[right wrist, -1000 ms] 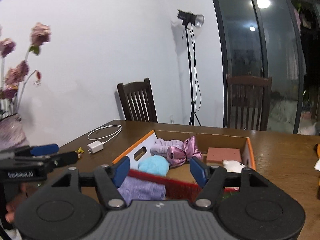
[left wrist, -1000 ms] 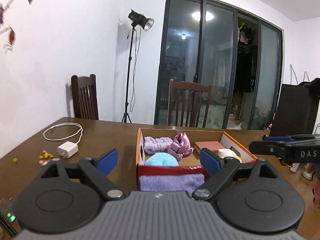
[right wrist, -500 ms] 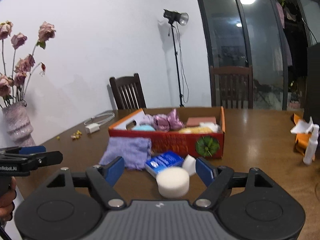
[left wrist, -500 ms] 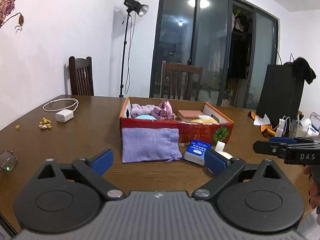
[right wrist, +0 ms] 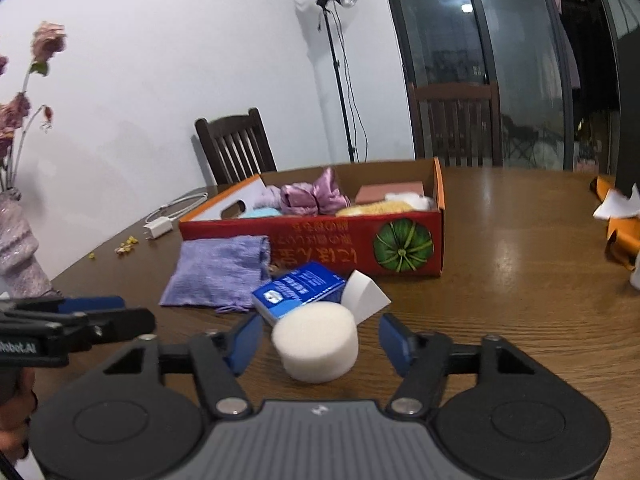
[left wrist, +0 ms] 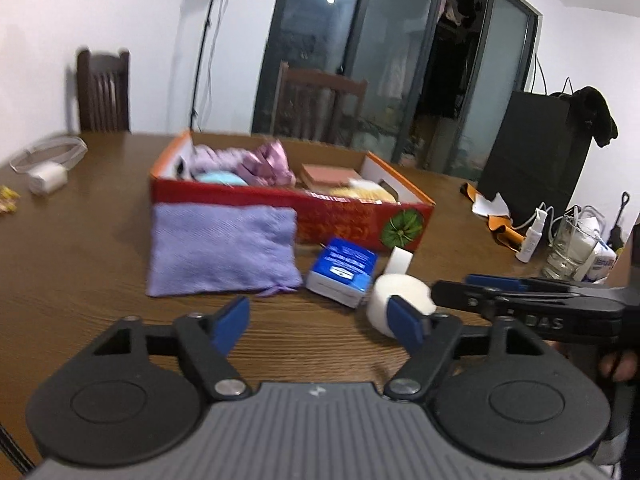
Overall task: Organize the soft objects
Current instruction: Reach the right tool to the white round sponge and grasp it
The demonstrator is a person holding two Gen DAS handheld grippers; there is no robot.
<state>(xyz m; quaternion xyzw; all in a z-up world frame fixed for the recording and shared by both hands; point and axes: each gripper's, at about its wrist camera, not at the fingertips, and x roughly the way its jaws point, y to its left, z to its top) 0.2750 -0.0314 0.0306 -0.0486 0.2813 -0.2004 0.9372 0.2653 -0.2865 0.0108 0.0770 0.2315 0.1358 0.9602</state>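
We read "DAS" in pale letters on the side of the right gripper (left wrist: 472, 294) where it crossed the left wrist view, and "Robot.AI" on the left gripper (right wrist: 96, 316) in the right wrist view; the red cardboard box (right wrist: 320, 236) carried yellow print upside down to us, too blurred to read, beside a green pumpkin-like picture. The blue tissue pack (right wrist: 298, 290) had white lettering we could not make out. Our right gripper (right wrist: 320, 340) had its blue pads spread wide on either side of the round white sponge (right wrist: 316, 340), a squat foam cylinder standing on the wooden table (right wrist: 520, 280), with neither pad touching it. Our left gripper (left wrist: 320, 320) also had its fingers wide apart, over bare wood grain just near of the lilac knitted cloth (left wrist: 222, 250), which lay flat against the box's near wall. A white wedge sponge (right wrist: 366, 296) leaned just beyond the round one, touching the tissue pack. Inside the box we saw a shiny pink satin bow (right wrist: 314, 196), a pale blue puff (right wrist: 260, 212) and a flat terracotta block (right wrist: 390, 192). Open tabletop stretched to the right of the box.
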